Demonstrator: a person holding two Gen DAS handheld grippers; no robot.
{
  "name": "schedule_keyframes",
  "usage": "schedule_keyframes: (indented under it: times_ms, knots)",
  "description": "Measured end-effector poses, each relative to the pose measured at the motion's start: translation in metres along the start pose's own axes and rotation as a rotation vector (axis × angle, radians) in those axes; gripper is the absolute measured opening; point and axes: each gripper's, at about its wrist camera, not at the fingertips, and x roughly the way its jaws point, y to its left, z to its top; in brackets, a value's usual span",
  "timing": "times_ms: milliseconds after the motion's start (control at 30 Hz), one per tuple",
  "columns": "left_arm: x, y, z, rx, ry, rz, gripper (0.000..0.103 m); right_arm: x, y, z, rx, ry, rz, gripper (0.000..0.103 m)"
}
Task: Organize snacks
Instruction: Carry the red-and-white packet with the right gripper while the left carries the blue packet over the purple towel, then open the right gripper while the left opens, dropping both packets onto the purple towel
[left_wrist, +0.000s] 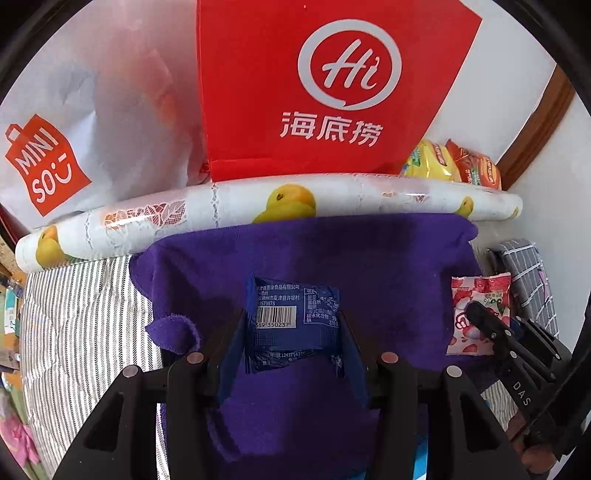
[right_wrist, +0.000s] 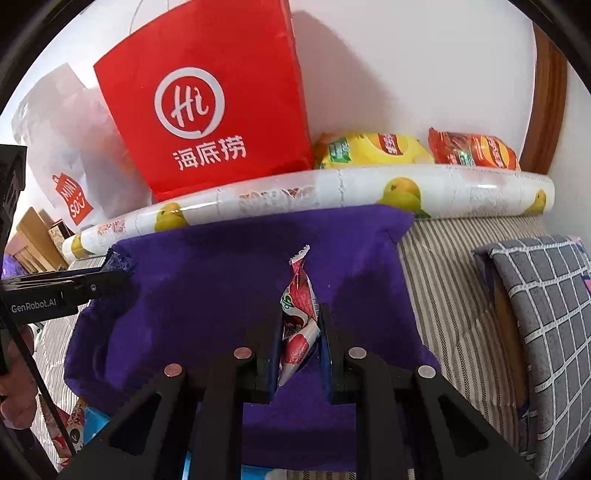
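Snacks are in both grippers at once: the left gripper (left_wrist: 291, 325) has its two fingers pressed against the sides of a blue packet (left_wrist: 293, 321), barcode side up, held just above a purple towel (left_wrist: 332, 251) spread over a striped bed sheet (left_wrist: 74, 314). To its right, the right gripper (right_wrist: 299, 332) pinches a pink strawberry packet (right_wrist: 299, 317) edge-on between nearly closed fingers, the packet's crimped top standing upright over the same purple towel (right_wrist: 203, 277). In the left wrist view that strawberry packet (left_wrist: 480, 306) sits near the towel's right edge with the other gripper's finger across it. Along the far edge of the towel lies a long roll printed with yellow fruit (left_wrist: 258, 210), and behind it stand a red paper bag (left_wrist: 314, 92) with a white "Hi" logo and a white Miniso bag (left_wrist: 74, 147). Beside the red bag, against the wall, rest a yellow snack bag (right_wrist: 373, 151) and an orange-red snack bag (right_wrist: 472, 149). A grey checked pillow (right_wrist: 546, 314) lies on the sheet to the right.
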Motion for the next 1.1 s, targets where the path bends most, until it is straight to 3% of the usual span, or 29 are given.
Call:
schedule_keyframes:
  times_ms: [300,1100]
  knots:
    - [0.016,-0.004,-0.002,0.002,0.047,0.021,0.047,0.009,-0.004,-0.006,0.001,0.036,-0.001,0.018]
    - [0.020,-0.002,-0.001,-0.006,0.069,0.019,0.047,0.014,-0.008,-0.011,-0.009,0.061,-0.021,0.021]
